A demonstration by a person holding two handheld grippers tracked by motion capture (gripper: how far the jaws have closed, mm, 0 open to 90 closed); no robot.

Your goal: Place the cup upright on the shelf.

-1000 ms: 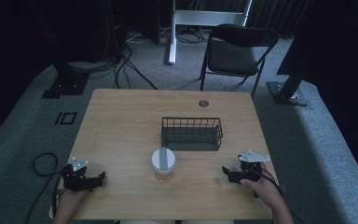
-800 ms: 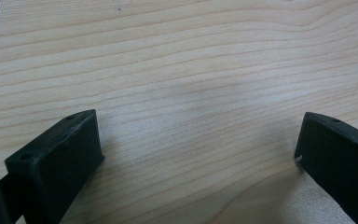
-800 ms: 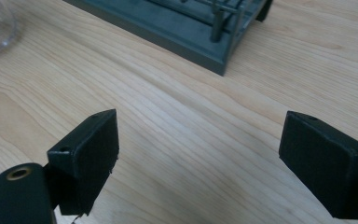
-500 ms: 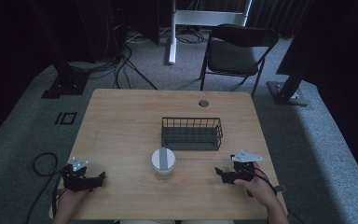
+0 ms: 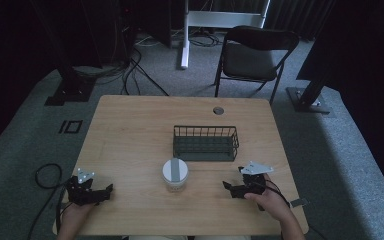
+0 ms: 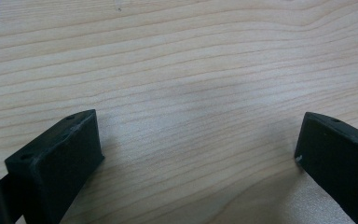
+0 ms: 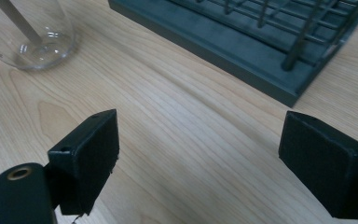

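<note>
Right gripper (image 5: 235,190) (fingers spread) has moved nearer jar (image 5: 174,174).

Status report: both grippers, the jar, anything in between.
Left gripper open, empty. Right gripper open, empty, pointed toward the jar. Wire basket behind the jar; bare table between.

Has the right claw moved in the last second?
Yes. The right claw has slid left toward the jar, away from the table's right edge.
</note>
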